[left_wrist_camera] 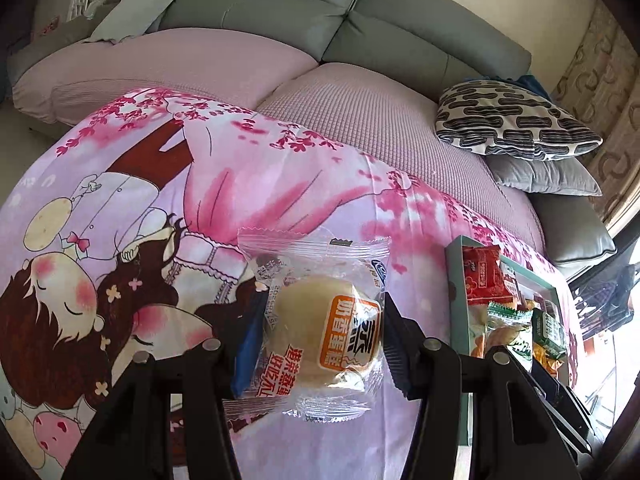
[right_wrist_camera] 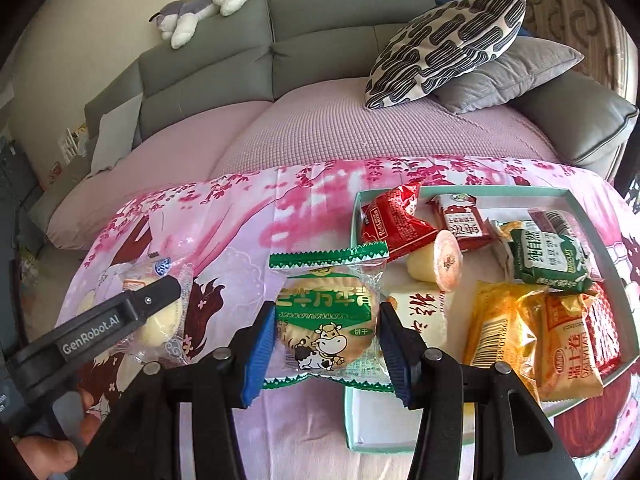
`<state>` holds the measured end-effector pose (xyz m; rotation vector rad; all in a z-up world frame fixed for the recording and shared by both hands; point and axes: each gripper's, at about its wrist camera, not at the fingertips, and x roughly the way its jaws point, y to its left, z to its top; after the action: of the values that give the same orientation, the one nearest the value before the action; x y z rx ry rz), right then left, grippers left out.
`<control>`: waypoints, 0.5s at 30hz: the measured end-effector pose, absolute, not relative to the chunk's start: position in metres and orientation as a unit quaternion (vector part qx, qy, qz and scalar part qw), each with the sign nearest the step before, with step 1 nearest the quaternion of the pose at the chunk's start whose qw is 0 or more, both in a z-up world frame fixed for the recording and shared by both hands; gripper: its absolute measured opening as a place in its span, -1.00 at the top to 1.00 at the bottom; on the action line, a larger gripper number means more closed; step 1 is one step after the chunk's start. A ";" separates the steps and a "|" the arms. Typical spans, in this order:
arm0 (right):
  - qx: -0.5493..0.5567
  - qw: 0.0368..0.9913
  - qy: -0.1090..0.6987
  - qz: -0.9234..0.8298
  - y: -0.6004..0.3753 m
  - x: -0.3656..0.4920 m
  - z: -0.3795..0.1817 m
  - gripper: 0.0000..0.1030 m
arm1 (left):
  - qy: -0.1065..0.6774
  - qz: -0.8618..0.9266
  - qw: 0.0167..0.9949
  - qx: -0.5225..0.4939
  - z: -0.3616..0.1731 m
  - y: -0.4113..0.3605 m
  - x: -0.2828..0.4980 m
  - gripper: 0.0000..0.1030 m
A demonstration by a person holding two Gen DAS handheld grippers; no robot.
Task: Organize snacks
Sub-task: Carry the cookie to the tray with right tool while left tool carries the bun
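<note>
My left gripper (left_wrist_camera: 316, 340) is shut on a clear-wrapped steamed cake (left_wrist_camera: 320, 328) with an orange label, held above the pink cartoon cloth (left_wrist_camera: 160, 208). It also shows in the right wrist view (right_wrist_camera: 160, 312) at the left. My right gripper (right_wrist_camera: 324, 344) is shut on a green-edged cookie packet (right_wrist_camera: 326, 320) with a cow print, held at the left rim of the teal snack box (right_wrist_camera: 520, 190). The box holds several packets: red ones (right_wrist_camera: 394, 220), a green one (right_wrist_camera: 554, 258), yellow ones (right_wrist_camera: 500, 328) and a jelly cup (right_wrist_camera: 446, 258). The box shows in the left wrist view (left_wrist_camera: 454, 280) at the right.
A grey sofa (right_wrist_camera: 320, 40) with a pink cover stands behind the table. A patterned pillow (right_wrist_camera: 444, 48) and a grey pillow (right_wrist_camera: 508, 76) lie on its right. A plush dog (right_wrist_camera: 204, 4) lies on the sofa back.
</note>
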<state>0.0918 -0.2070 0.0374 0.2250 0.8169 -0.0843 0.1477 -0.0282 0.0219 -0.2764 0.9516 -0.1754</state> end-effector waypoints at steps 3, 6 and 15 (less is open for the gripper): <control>0.108 0.912 0.393 -0.046 -0.212 0.082 0.040 -0.03 | 0.453 -0.097 0.877 -0.125 0.025 -0.041 0.140 -0.08; 0.113 0.912 0.391 -0.048 -0.216 0.075 0.042 -0.03 | 0.444 -0.111 0.881 -0.117 0.031 -0.054 0.136 -0.08; 0.137 0.912 0.381 -0.060 -0.239 0.067 0.041 -0.03 | 0.429 -0.137 0.888 -0.092 0.044 -0.087 0.130 -0.08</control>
<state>0.0671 -0.2394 0.0411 0.2816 0.7861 -0.1237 0.1303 -0.0867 0.0442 -0.1913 0.8924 -0.2845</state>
